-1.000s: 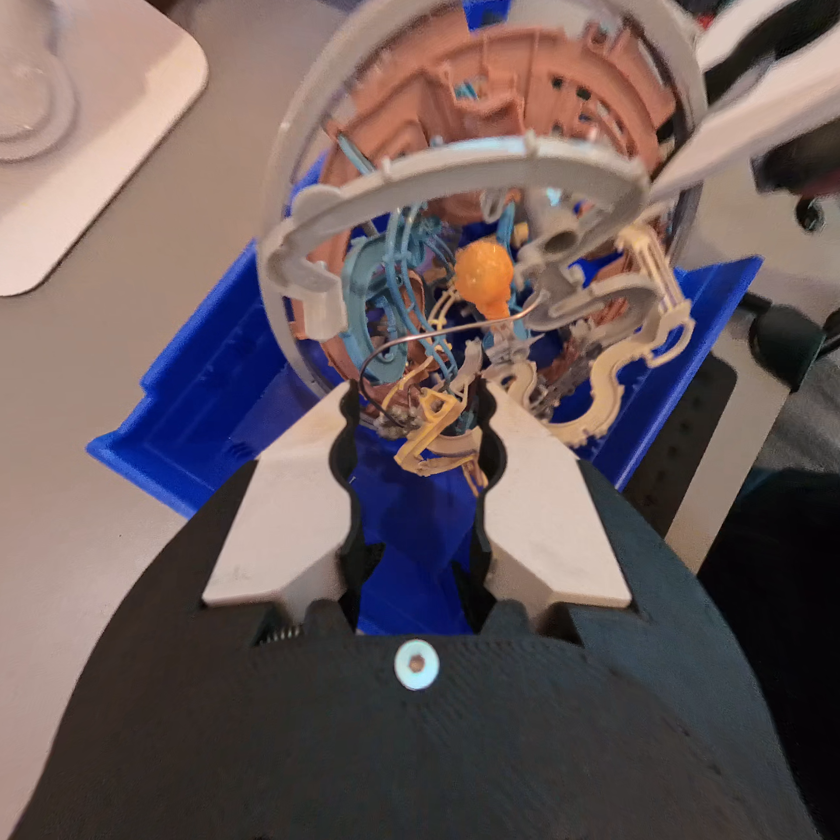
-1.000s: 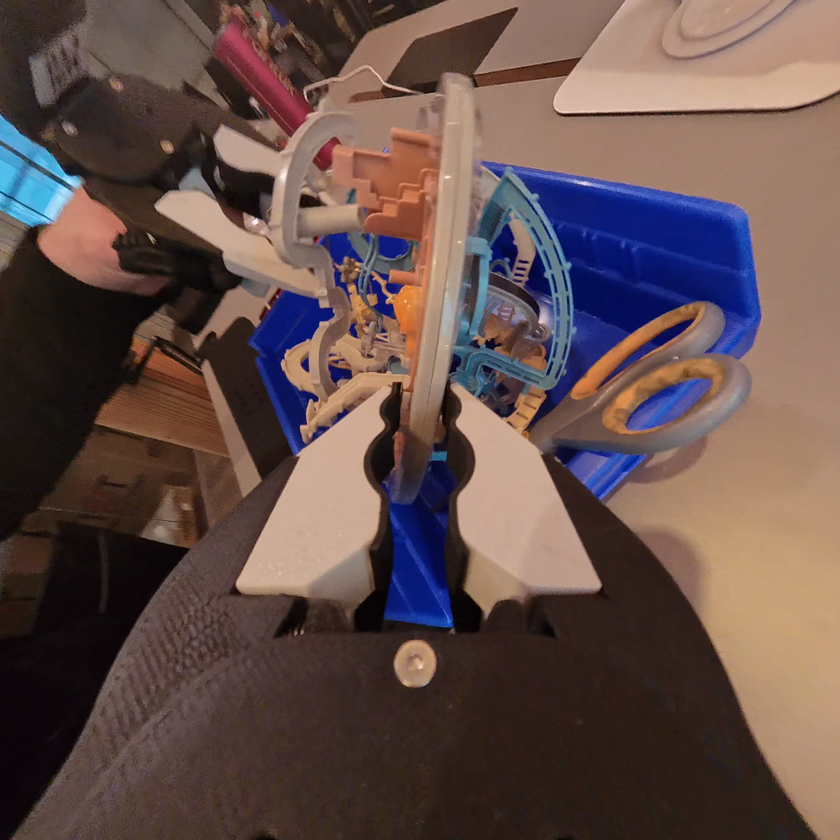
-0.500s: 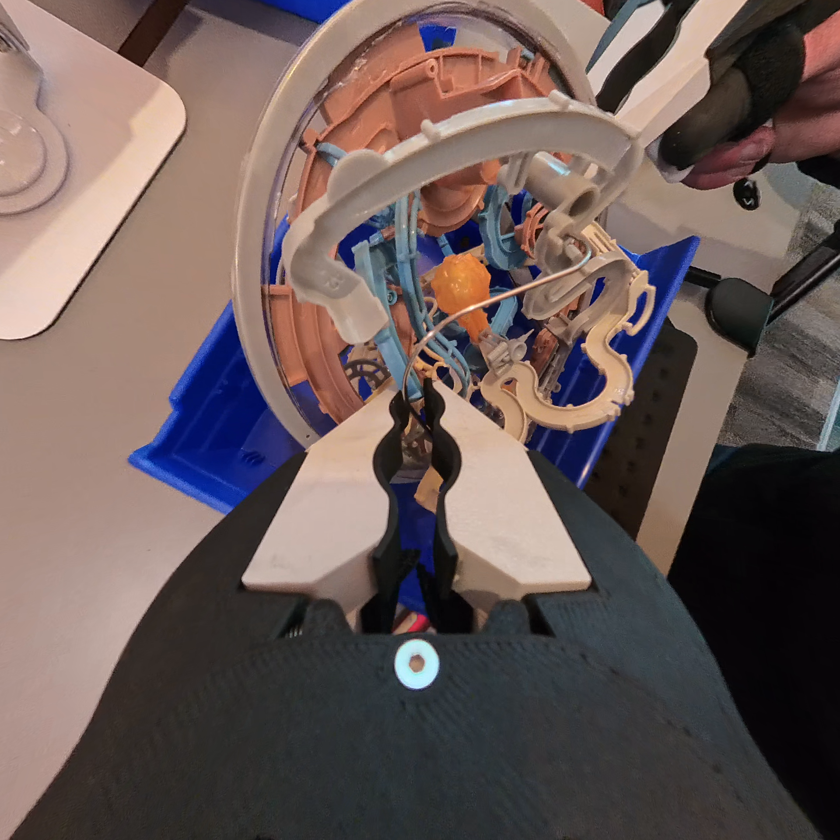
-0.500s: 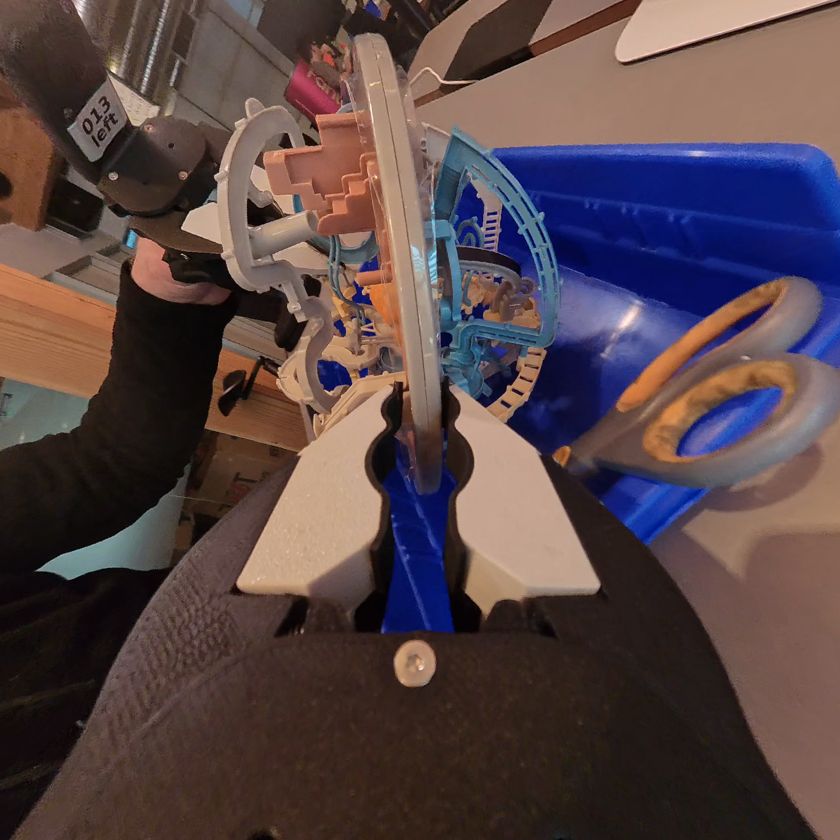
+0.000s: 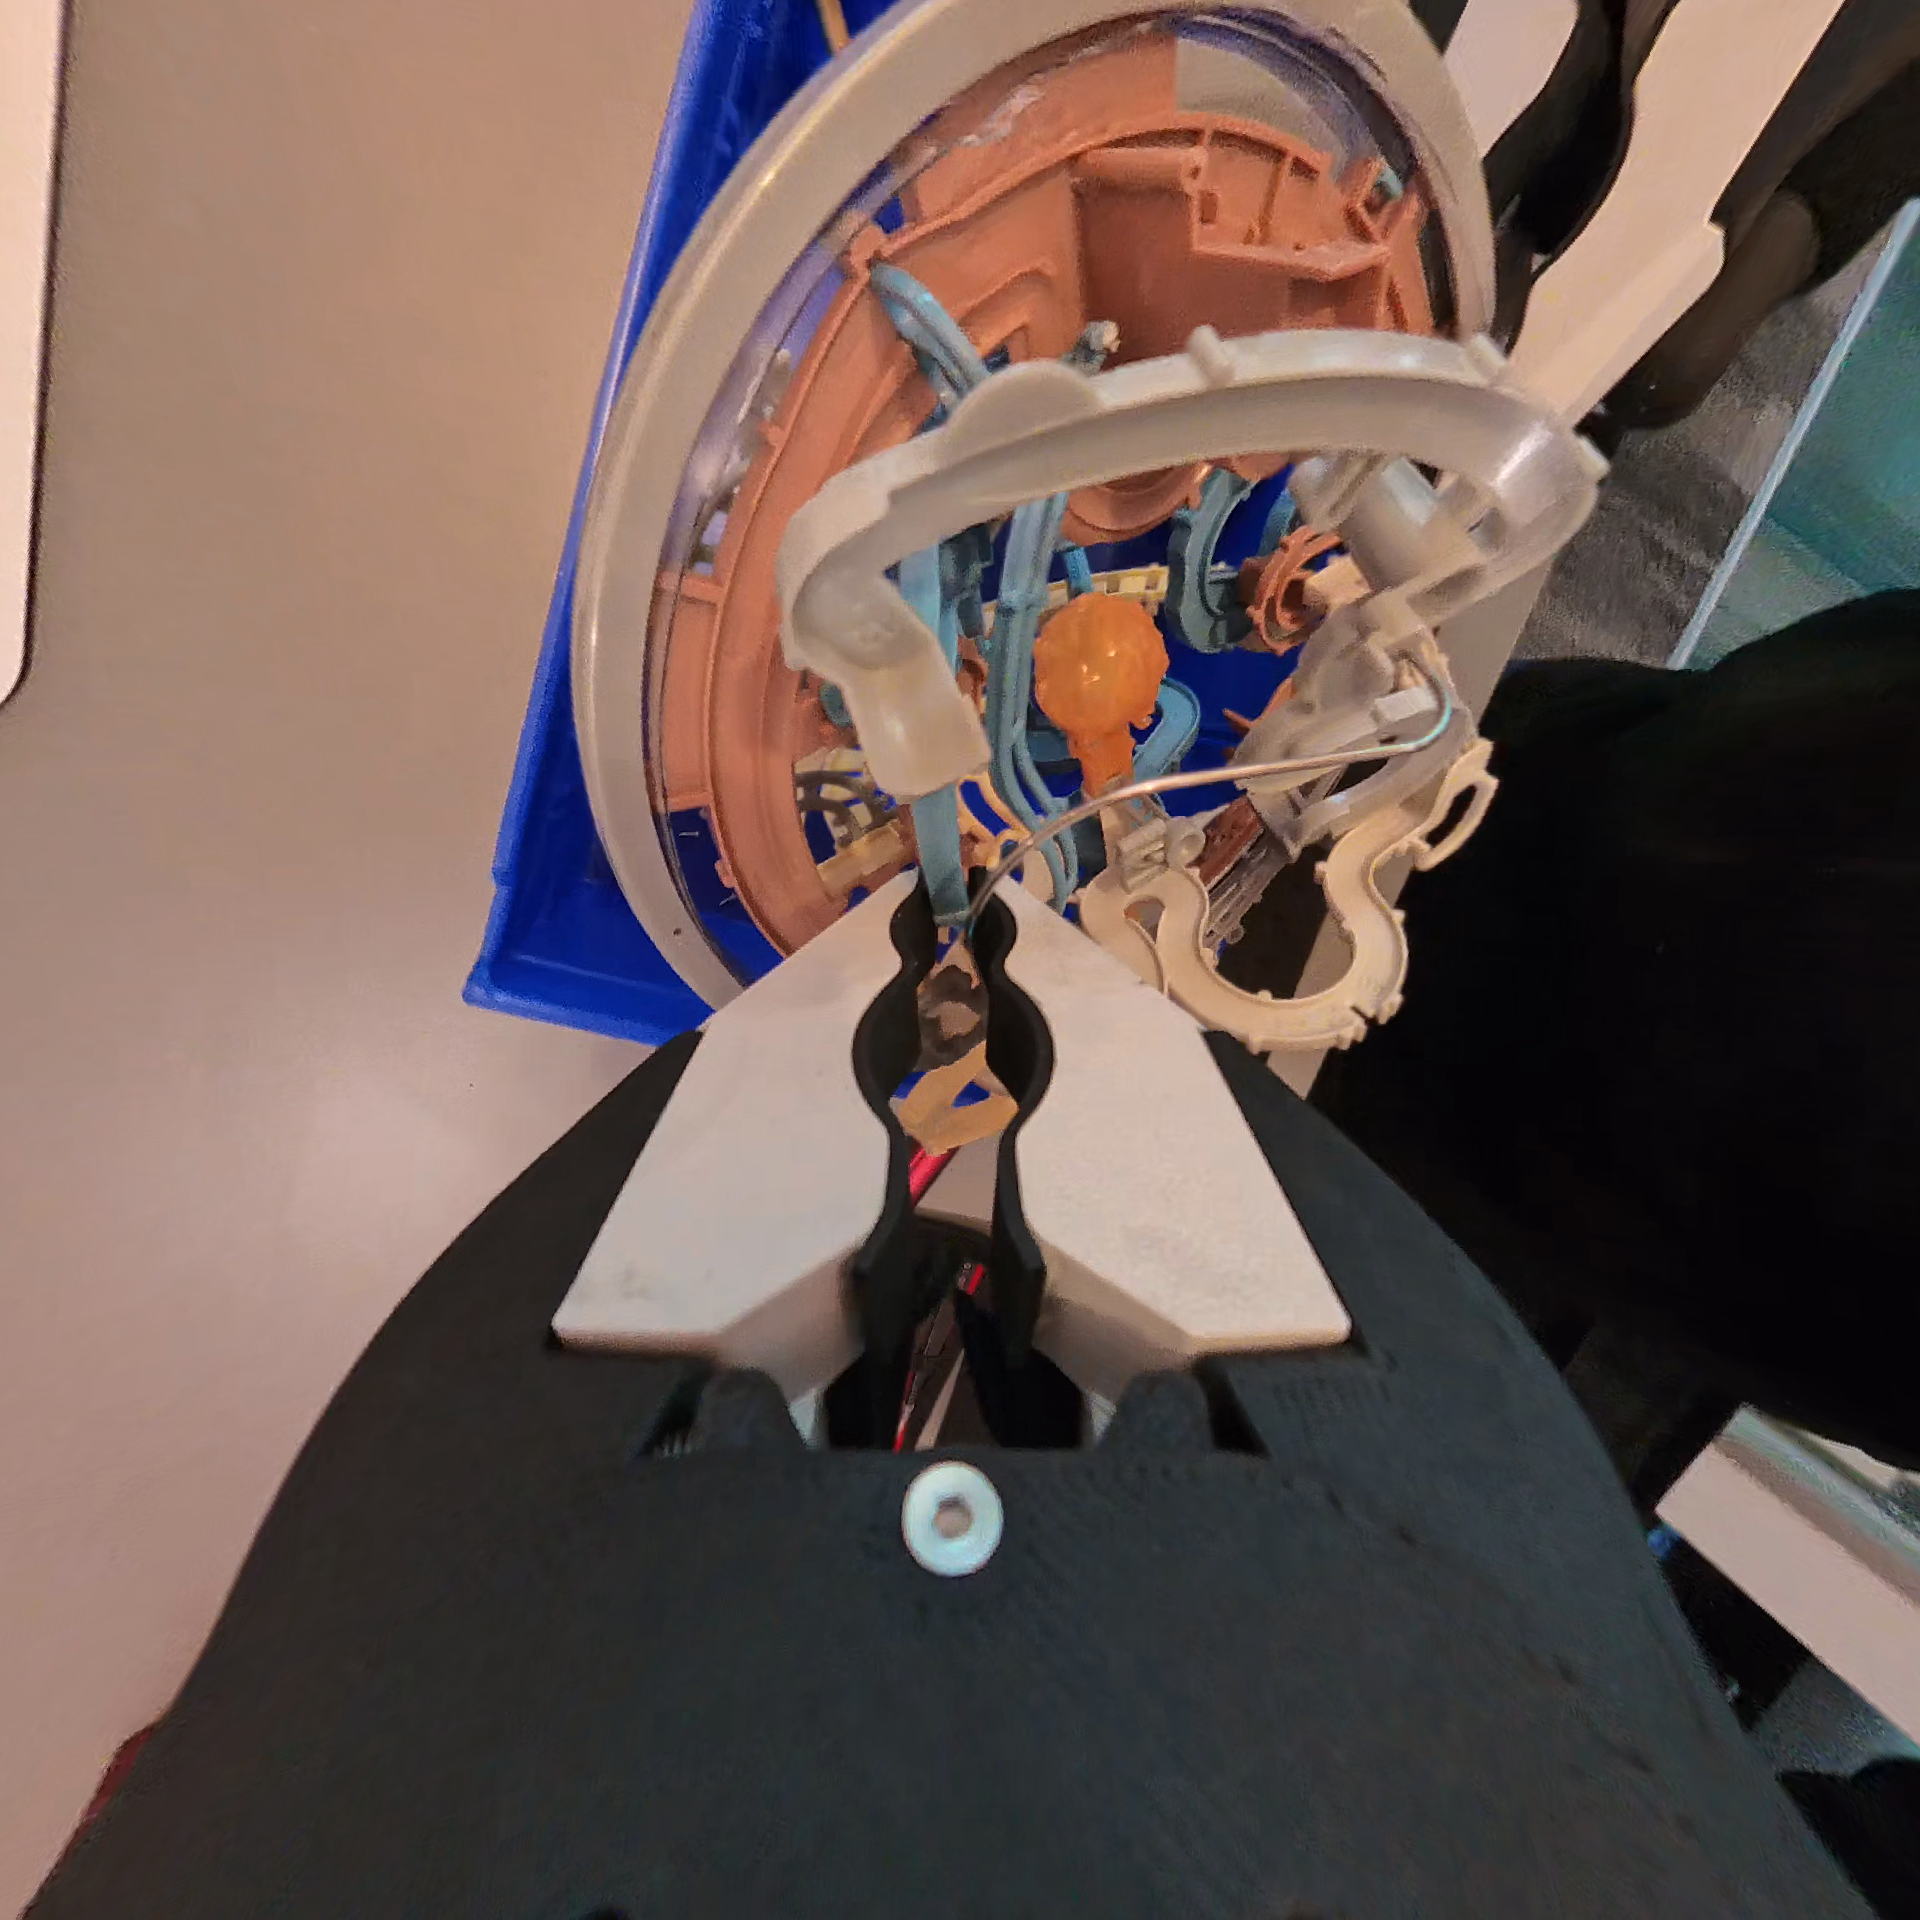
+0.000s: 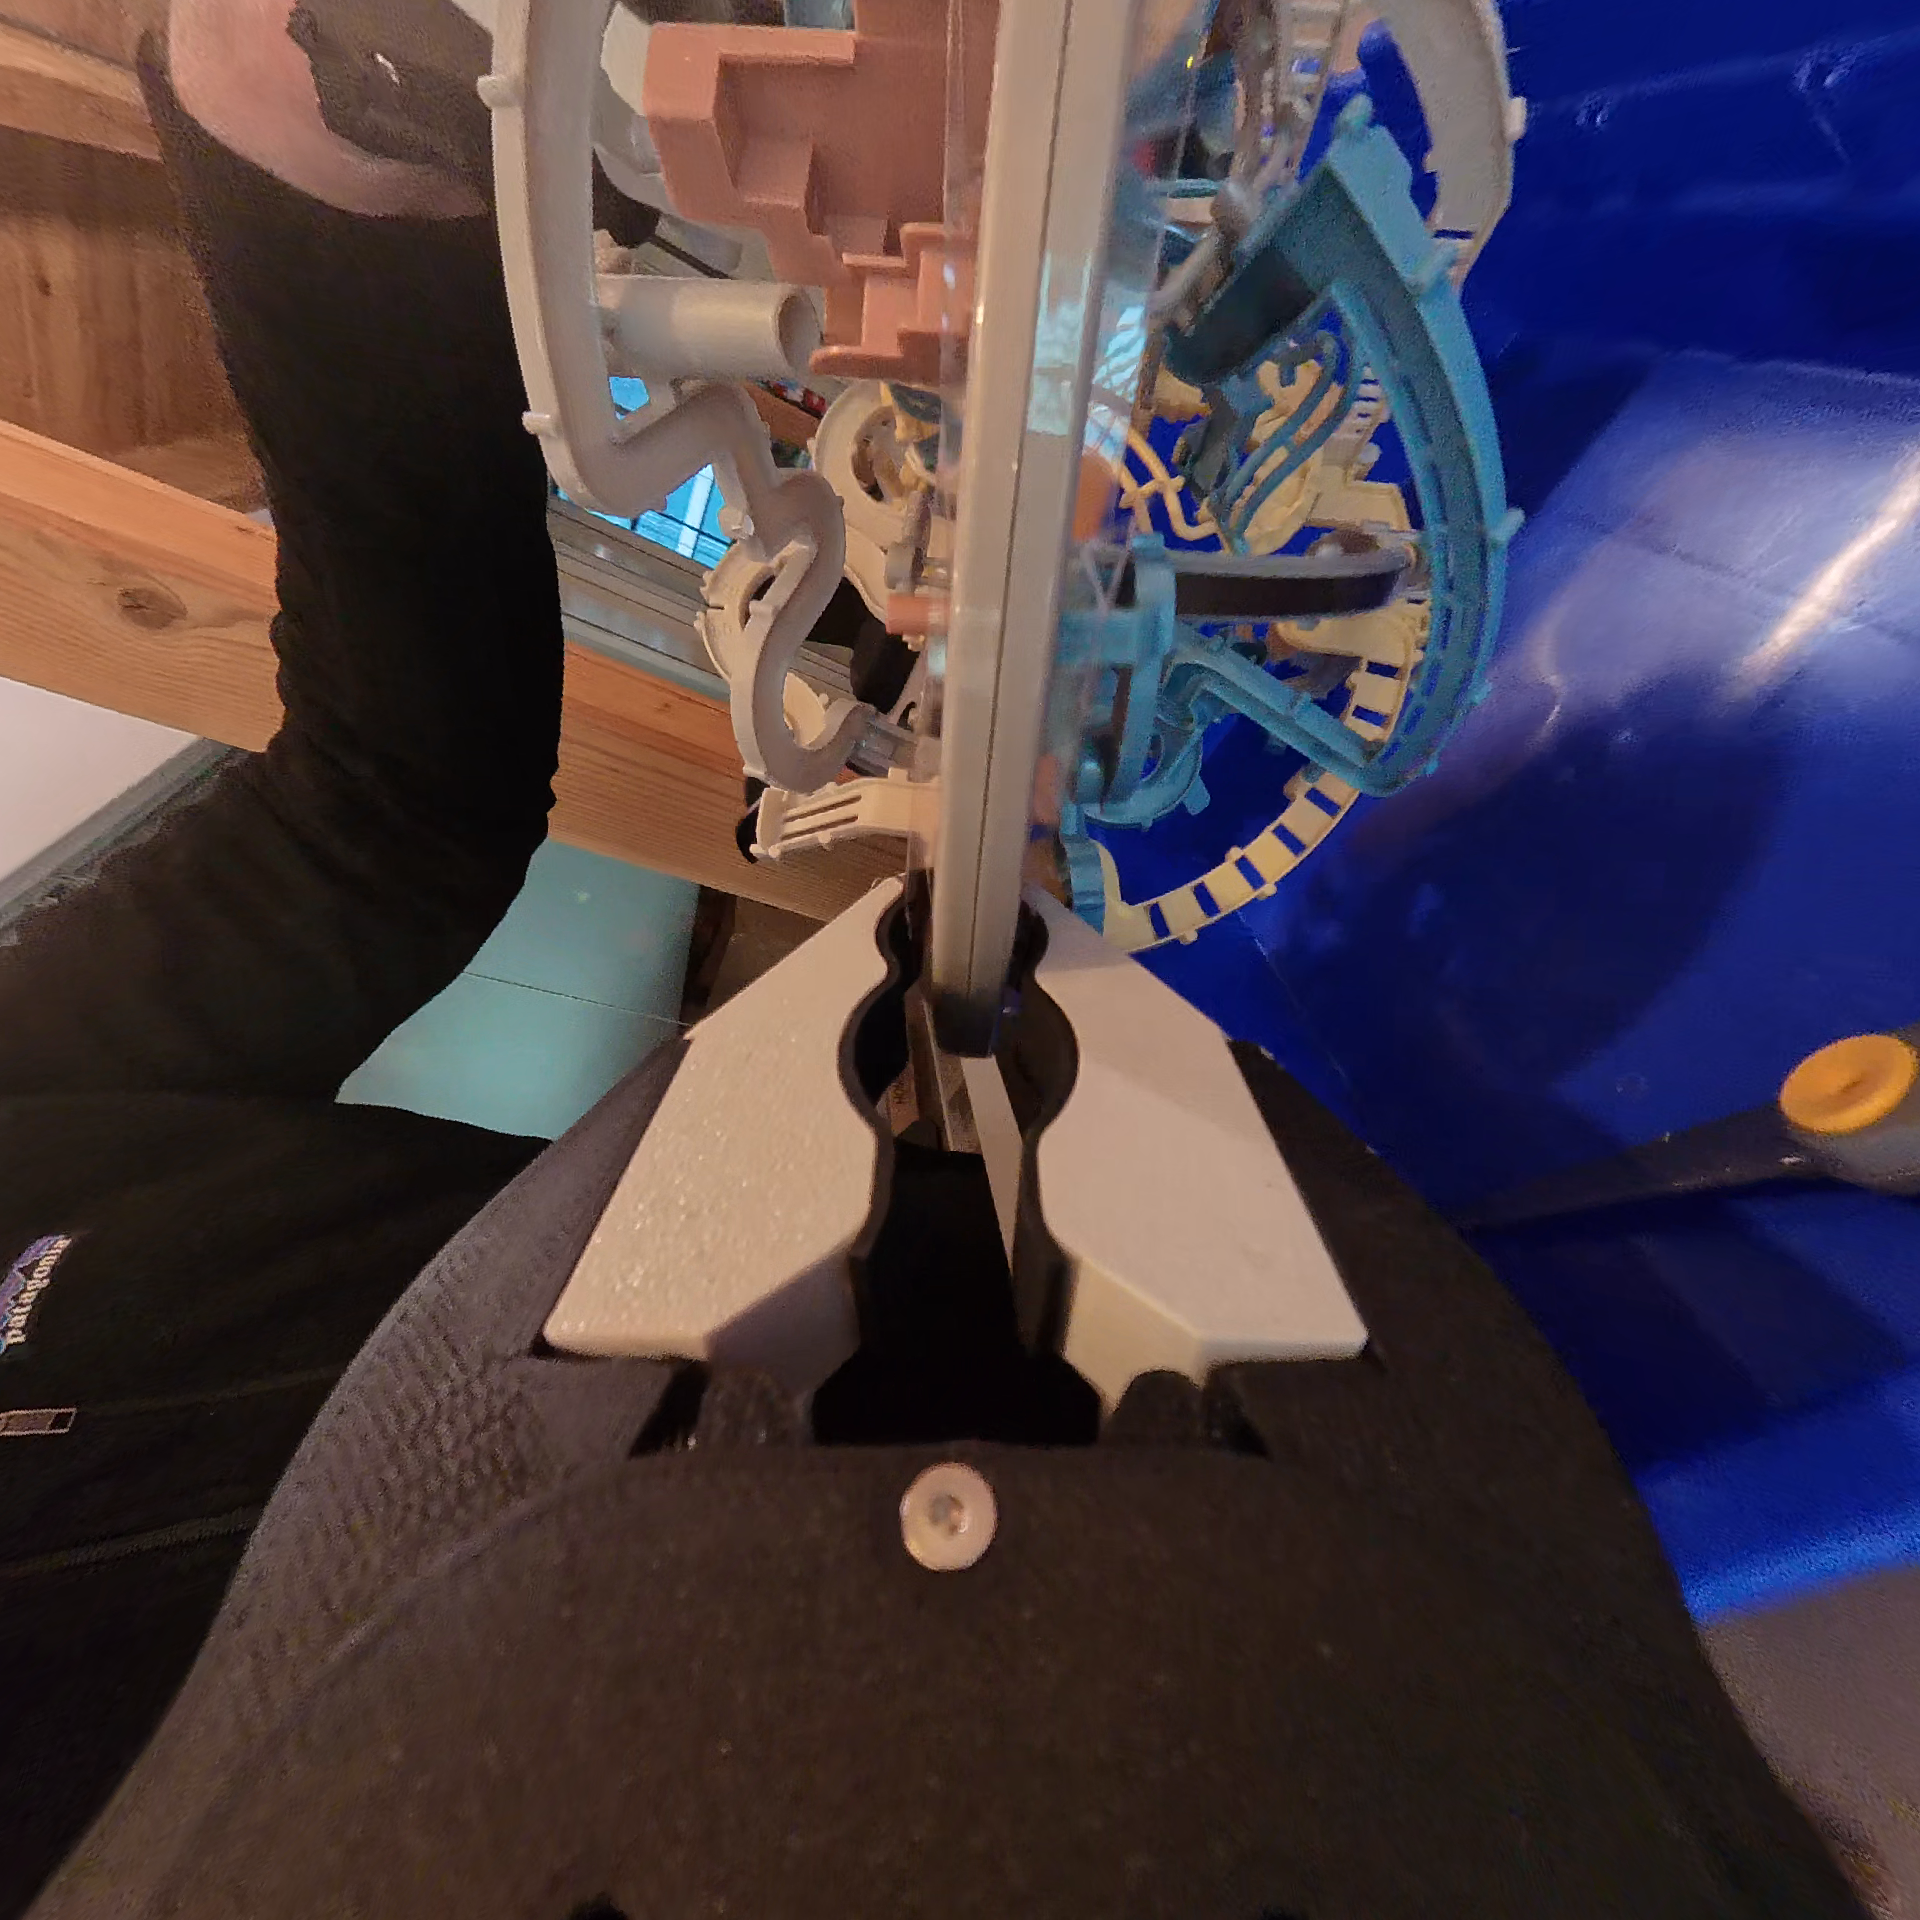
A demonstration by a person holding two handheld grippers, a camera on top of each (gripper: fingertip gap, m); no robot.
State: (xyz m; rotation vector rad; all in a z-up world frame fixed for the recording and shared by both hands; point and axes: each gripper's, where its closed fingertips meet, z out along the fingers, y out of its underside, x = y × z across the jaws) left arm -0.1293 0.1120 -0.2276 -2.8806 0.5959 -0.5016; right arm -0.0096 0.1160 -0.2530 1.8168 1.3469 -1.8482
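A round plastic maze toy [image 5: 623, 582] has a grey ring, pink-brown steps, light blue and cream tracks, a thin wire and an orange piece [image 5: 1101, 665]. Both grippers hold it in the air, ring upright. My left gripper [image 5: 961, 914] is shut on the toy's inner parts: a blue strip and the wire at its tips, a cream track piece farther back between the fingers. My right gripper [image 6: 961, 935] is shut on the edge of the grey ring [image 6: 1023, 416]. The right gripper's white finger [image 5: 1662, 270] shows at the top right of the left wrist view.
A blue bin [image 5: 551, 831] stands on the beige table just behind the toy; in the right wrist view the bin [image 6: 1662, 727] fills the right side. Grey scissors with a yellow pivot [image 6: 1849, 1086] lie in it. A person's black sleeve [image 6: 395, 520] and a wooden beam [image 6: 104, 603] are at the left. One gripper's finger ends stand about 12 centimeters off the other's.
My left gripper went from open to shut on the toy's inner tracks. Both grippers have carried the toy toward the table's near edge, and the bin now lies behind it.
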